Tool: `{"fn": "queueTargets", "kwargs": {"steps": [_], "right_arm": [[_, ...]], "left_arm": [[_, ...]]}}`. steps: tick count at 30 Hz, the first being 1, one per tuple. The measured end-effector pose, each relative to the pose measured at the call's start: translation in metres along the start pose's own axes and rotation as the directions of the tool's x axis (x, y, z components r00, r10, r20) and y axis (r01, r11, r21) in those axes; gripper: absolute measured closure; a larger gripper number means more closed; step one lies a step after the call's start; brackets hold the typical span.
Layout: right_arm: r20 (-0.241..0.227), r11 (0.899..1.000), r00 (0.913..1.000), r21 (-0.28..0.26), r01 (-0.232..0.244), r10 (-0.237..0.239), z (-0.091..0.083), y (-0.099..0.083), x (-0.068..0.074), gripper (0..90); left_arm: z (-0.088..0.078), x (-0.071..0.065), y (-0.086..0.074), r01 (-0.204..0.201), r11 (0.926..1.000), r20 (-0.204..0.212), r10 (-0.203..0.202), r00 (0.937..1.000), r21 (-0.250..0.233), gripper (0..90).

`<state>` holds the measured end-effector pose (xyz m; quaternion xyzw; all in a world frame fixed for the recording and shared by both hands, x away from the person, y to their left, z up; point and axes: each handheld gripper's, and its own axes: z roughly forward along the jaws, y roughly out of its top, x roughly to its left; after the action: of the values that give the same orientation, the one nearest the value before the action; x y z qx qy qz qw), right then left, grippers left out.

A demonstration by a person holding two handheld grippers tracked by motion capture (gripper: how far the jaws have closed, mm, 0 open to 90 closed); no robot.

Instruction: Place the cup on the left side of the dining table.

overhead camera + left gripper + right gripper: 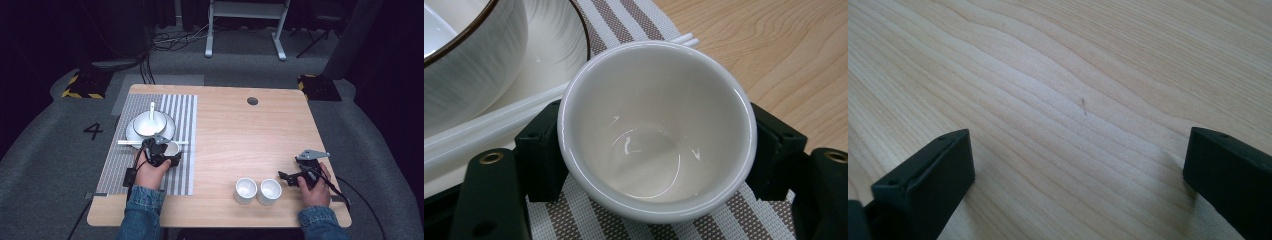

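Glossy white round cup [656, 130] clamped in left gripper [656, 150] jaws; right gripper [1078, 170] jaws spread over woodgrain table [1058, 75].

numeral "4" [93, 131] on grey floor [45, 145]

Looks like a lab or recording studio, not anyone's kitchen. The wooden table [240, 135] sits on grey carpet marked with a taped "4" [93, 131] to its left, yellow-black hazard blocks [80, 86] at its far corners, loose cables [175, 37] and a white stand [246, 25] behind it, all dark around.
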<state>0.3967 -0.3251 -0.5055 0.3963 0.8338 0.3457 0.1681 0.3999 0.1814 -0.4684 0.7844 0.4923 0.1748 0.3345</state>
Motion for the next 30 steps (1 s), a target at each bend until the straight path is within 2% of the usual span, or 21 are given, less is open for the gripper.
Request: {"fn": "queueTargets", "kwargs": {"steps": [10,24,30], "right_arm": [[0.000,1.000,1.0000,0.000,0.000,0.000,0.000,0.000,0.000,0.3],[0.000,1.000,1.0000,0.000,-0.001,0.001,0.000,0.000,0.000,0.3],[0.000,1.000,1.0000,0.000,-0.001,0.001,0.000,0.000,0.000,0.3]], "left_arm": [[-0.009,-0.004,0.002,-0.001,0.9995,-0.023,0.000,0.9997,-0.033,21.0],[-0.043,-0.014,-0.009,-0.036,0.9973,-0.035,0.034,0.9988,-0.063,20.0],[-0.054,-0.017,-0.016,-0.049,0.9968,-0.038,0.047,0.9982,-0.062,19.8]]}}
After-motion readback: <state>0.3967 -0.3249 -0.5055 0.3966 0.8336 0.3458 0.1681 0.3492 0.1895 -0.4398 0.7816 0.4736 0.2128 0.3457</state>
